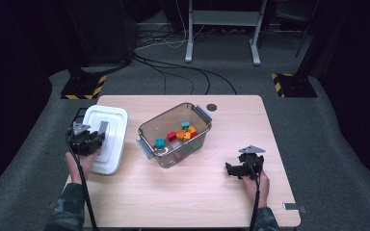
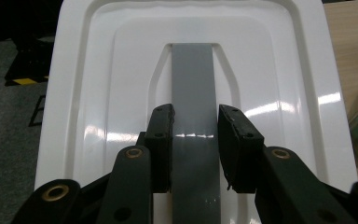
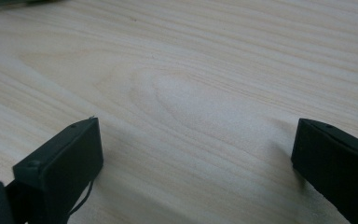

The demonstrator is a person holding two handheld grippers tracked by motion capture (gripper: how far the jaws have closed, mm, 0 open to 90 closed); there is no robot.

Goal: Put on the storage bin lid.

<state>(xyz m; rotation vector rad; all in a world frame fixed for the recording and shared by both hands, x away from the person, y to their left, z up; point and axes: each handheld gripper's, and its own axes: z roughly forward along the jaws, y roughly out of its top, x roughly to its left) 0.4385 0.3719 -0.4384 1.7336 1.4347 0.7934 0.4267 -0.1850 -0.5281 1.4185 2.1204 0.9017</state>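
Left gripper (image 2: 195, 144) pinches the grey handle strip (image 2: 192, 88) of the white plastic lid (image 2: 98, 93); it could slip sideways. Right gripper (image 3: 196, 154) gapes wide, empty, right of the clear plastic tub (image 1: 173, 134).

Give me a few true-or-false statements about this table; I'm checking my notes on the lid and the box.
1. The left claw grips the grey handle of the white lid. True.
2. The lid sits on the clear box. False: it is beside the box, at the table's left edge.
3. The right claw holds a block. False: it is open over bare table.
4. Coloured blocks lie inside the box. True.
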